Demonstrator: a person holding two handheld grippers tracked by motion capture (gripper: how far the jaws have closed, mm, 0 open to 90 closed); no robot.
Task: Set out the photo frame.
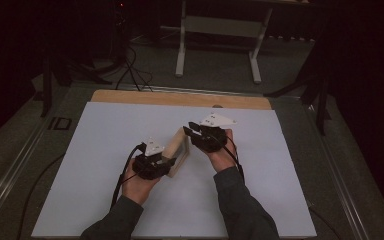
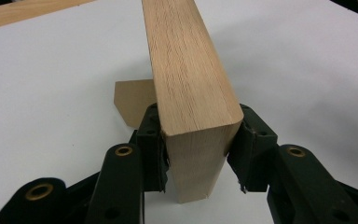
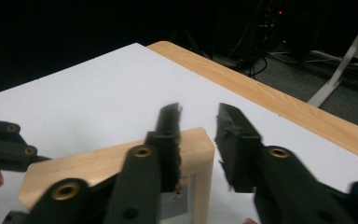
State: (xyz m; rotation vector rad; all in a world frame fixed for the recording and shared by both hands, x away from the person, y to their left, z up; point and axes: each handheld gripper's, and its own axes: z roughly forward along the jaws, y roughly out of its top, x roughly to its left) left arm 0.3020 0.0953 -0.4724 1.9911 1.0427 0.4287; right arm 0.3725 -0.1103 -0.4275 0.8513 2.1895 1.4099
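Observation:
A light wooden picture frame [image 1: 179,148] stands tilted on its edge on the white board [image 1: 95,150]. My left gripper [image 1: 164,163] is shut on the frame's near end; in the left gripper view both pads press the sides of the frame [image 2: 186,70] at my left gripper [image 2: 198,133]. A brown flap [image 2: 131,99] sticks out behind the frame. My right gripper [image 1: 192,132] is open at the frame's far upper corner. In the right gripper view the jaws of my right gripper [image 3: 198,122] straddle the frame's corner [image 3: 199,142], with a small gap on the right side.
The white board lies on a wooden tabletop [image 1: 180,98] whose far edge shows as a strip. Beyond it stand a white metal stand [image 1: 219,30] and cables [image 1: 130,70] on a dark floor. My left gripper's jaw [image 3: 2,142] shows at the far left of the right gripper view.

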